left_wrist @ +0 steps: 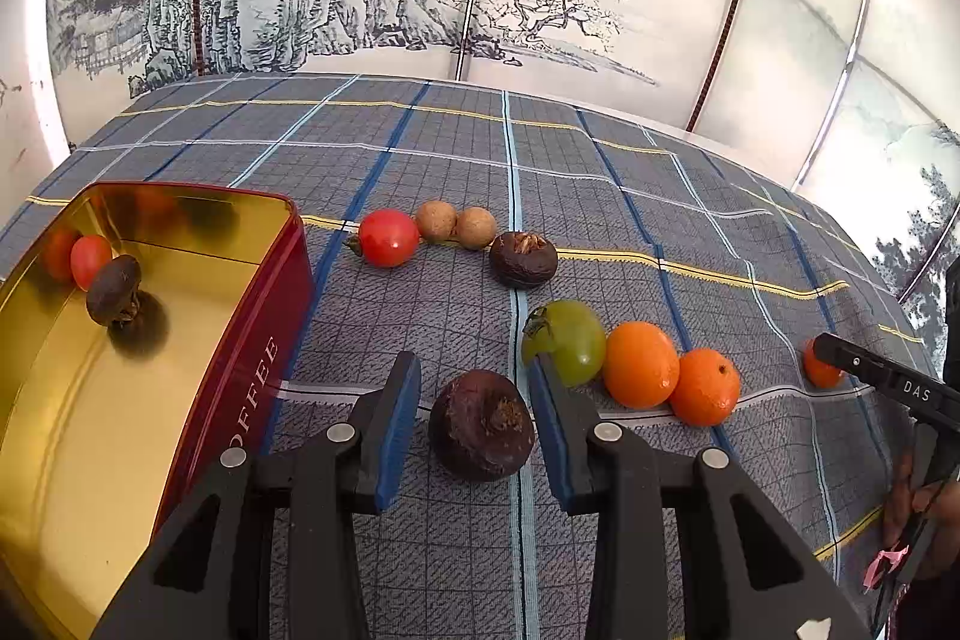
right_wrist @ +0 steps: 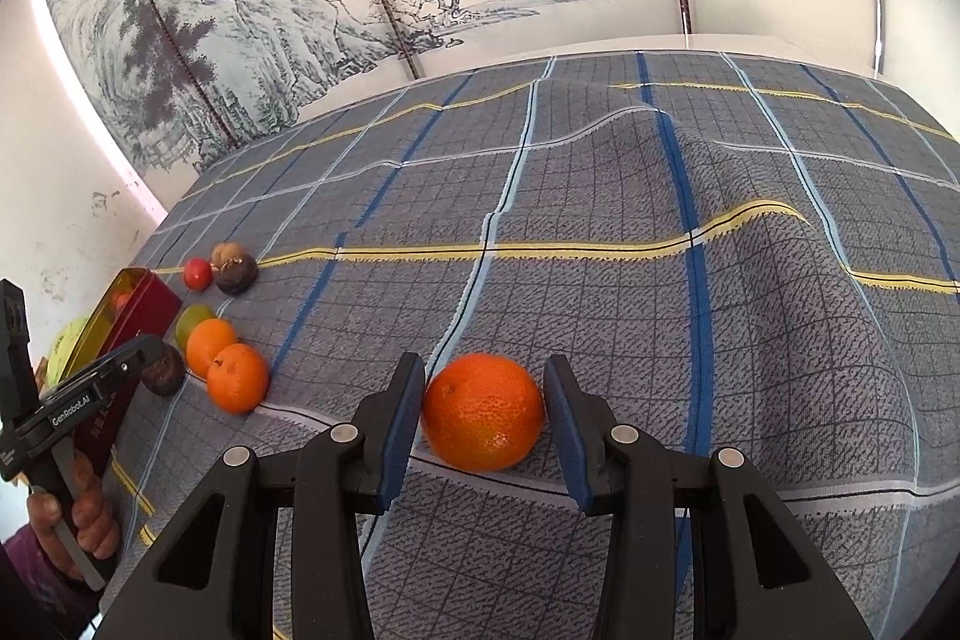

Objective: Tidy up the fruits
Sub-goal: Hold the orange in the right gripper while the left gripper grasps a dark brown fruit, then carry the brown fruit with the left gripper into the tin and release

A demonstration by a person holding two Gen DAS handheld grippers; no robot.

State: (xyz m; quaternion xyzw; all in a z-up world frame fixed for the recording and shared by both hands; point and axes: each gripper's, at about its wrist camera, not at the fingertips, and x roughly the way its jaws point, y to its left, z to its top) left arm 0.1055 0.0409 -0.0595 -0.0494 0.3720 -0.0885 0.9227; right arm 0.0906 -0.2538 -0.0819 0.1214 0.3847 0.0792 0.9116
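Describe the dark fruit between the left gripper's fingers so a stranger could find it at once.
Start at the red tin on the checked cloth. Just right of it, between the open left gripper, lies the dark fruit. It is nearest this camera, deep maroon-brown with a rough stem scar, unlike the green fruit behind it.

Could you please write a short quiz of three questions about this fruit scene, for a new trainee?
1. True or false: the left claw is shut on the dark brown fruit.
2. Multiple choice: what sits between the fingers of the right claw? A) a green fruit B) an orange mandarin C) a red tomato
3. Fill in: the red tin with the gold inside holds a small red fruit and a dark ____ fruit.

Key:
1. False. The claw is open; gaps show on both sides of the fruit.
2. B, the mandarin, resting on the checked cloth.
3. brown
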